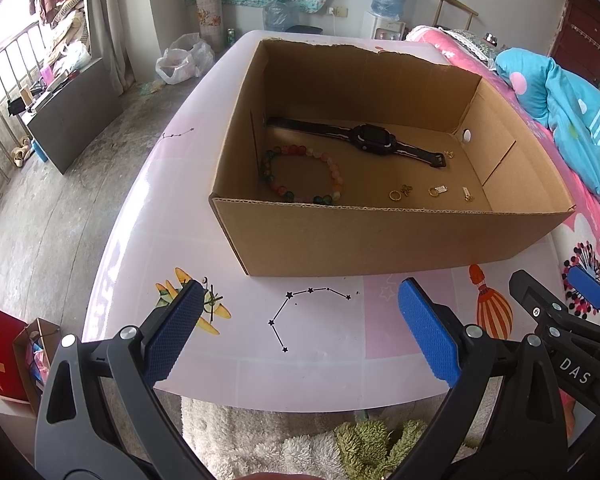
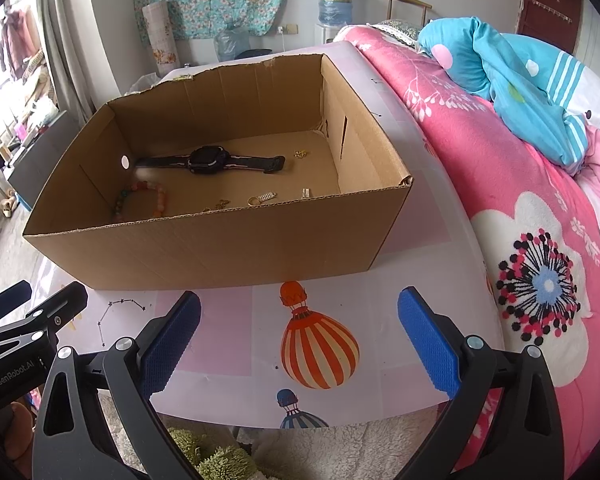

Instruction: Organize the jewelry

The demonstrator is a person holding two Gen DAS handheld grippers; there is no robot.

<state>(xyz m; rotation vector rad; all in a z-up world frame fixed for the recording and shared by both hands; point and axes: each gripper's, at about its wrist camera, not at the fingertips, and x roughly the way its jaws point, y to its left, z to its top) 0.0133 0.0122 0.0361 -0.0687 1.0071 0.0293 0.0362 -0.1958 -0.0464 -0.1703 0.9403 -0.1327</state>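
In the left wrist view, the left claw [image 1: 298, 334] hangs over the near edge of the surface [image 1: 228, 92] with its two blue pads spread wide and nothing between them; the right claw [image 1: 580, 292] peeks in at the right side, and from here I cannot tell if it is spread or closed; past both sits the cardboard box [image 1: 364, 236], and all the jewelry lies on its floor; the bead bracelet [image 1: 300, 174] is in the near left corner, a loose ring of round green, red and pale beads; it looks light and floppy, and the beads may be slippery, so I think it is best to pinch across one side of the ring; the black watch [image 1: 370, 139] lies flat near the back wall, with a hard chunky face and bendy straps, and the strap next to the face looks like the easiest place to grab; the little gold pieces [image 1: 436, 191] lie apart along the front, tiny and thin, so they may slip out of the pads; in the right wrist view, the right claw [image 2: 299, 336] is spread wide and holds nothing too, over a striped balloon picture on the surface; the left claw [image 2: 32, 312] shows at the left edge; the same box stands just ahead, with the watch in the middle, the bracelet down in the left corner, and the gold pieces near the front wall; a pink bed [image 2: 532, 216] runs along the right.
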